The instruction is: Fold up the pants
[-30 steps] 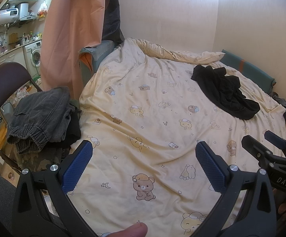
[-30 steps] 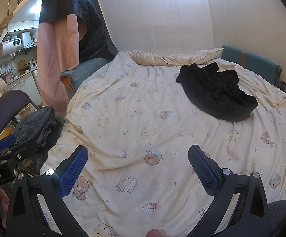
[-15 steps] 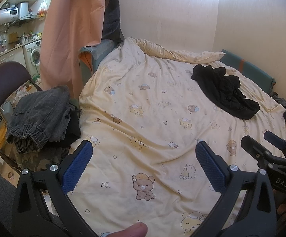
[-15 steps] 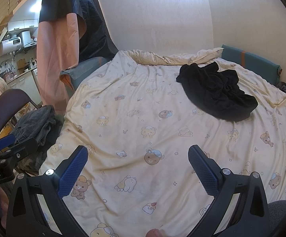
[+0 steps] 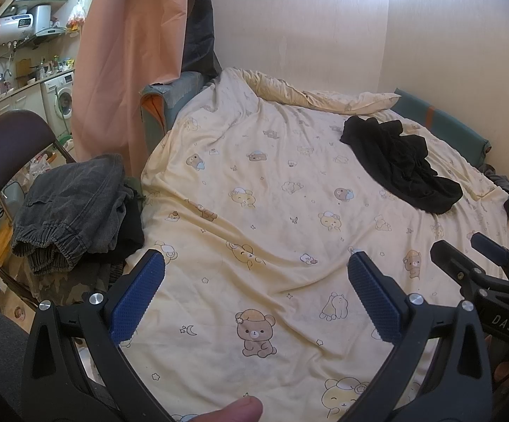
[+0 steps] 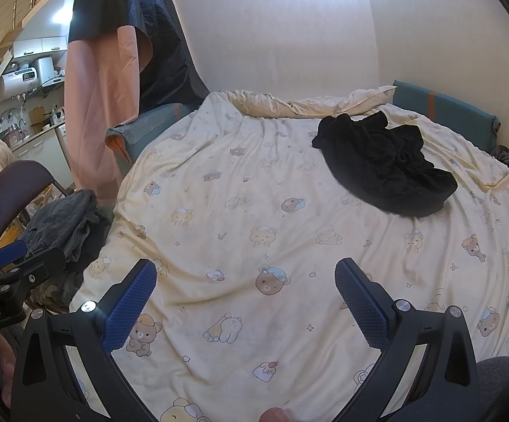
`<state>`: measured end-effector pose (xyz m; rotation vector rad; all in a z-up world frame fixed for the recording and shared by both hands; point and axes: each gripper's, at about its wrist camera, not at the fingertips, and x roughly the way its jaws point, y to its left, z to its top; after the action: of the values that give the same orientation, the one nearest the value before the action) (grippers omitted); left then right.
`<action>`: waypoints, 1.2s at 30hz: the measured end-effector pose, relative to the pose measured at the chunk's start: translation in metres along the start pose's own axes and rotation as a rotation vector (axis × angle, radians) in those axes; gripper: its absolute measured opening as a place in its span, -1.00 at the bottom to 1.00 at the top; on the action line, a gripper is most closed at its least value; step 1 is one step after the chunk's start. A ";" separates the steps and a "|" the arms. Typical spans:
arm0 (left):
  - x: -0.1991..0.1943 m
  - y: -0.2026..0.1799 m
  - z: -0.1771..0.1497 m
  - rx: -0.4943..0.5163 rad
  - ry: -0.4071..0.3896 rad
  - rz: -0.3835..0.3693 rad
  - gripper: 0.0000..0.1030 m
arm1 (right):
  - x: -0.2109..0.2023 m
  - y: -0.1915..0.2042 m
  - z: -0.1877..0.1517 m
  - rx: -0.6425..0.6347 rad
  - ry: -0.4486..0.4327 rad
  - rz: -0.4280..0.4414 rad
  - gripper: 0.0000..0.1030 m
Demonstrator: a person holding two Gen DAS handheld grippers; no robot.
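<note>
Your left gripper (image 5: pixel 254 292) and right gripper (image 6: pixel 245 299), both spread wide and empty, hover over the near bed (image 6: pixel 219 211) while the black pants (image 6: pixel 384 168) lie crumpled far ahead and rightward, nearer your right hand, long axis running diagonally away.

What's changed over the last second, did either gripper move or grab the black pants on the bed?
Almost nothing. The right gripper drifted very slightly; the left gripper barely shifted. Neither took hold of anything: both are open and empty above the bear-print duvet. The black pants lie crumpled in the same spot at the far side, and the grey clothes on the chair are unmoved.
</note>
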<state>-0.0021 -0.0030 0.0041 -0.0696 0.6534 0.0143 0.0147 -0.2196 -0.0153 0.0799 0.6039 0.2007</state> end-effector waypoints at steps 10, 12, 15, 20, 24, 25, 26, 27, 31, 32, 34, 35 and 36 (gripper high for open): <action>0.003 0.000 0.005 -0.003 0.022 0.005 0.99 | -0.001 0.001 -0.001 0.004 -0.002 -0.005 1.00; 0.007 -0.001 0.015 0.011 0.038 0.014 0.99 | -0.001 -0.004 0.004 0.026 0.001 0.005 1.00; 0.018 0.000 0.034 0.006 0.043 0.018 0.99 | 0.004 -0.015 0.018 0.046 0.007 0.004 1.00; 0.050 -0.009 0.067 0.022 0.065 0.031 0.99 | 0.029 -0.056 0.048 0.119 0.027 -0.044 1.00; 0.085 -0.019 0.086 0.049 0.106 0.017 0.99 | 0.074 -0.102 0.072 0.134 0.093 -0.124 1.00; 0.092 -0.021 0.089 0.050 0.117 0.013 0.99 | 0.086 -0.115 0.076 0.147 0.108 -0.140 1.00; 0.101 -0.023 0.092 0.046 0.125 0.006 0.99 | 0.101 -0.131 0.081 0.168 0.131 -0.159 1.00; 0.111 -0.023 0.094 0.037 0.131 -0.005 0.99 | 0.120 -0.152 0.085 0.201 0.160 -0.183 1.00; 0.140 -0.021 0.091 0.019 0.159 0.008 0.99 | 0.194 -0.224 0.090 0.300 0.316 -0.267 1.00; 0.147 -0.020 0.088 0.017 0.170 0.009 0.99 | 0.214 -0.241 0.090 0.308 0.354 -0.292 1.00; 0.161 -0.016 0.081 0.010 0.201 0.009 0.99 | 0.243 -0.261 0.090 0.287 0.396 -0.345 0.98; 0.170 -0.014 0.077 0.000 0.230 0.013 0.99 | 0.254 -0.266 0.090 0.259 0.409 -0.370 0.98; 0.177 -0.012 0.075 -0.009 0.254 0.013 0.99 | 0.268 -0.270 0.090 0.221 0.424 -0.397 0.97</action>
<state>0.1845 -0.0116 -0.0432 -0.0763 0.9080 0.0216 0.3261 -0.4289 -0.1268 0.1303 1.0485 -0.2423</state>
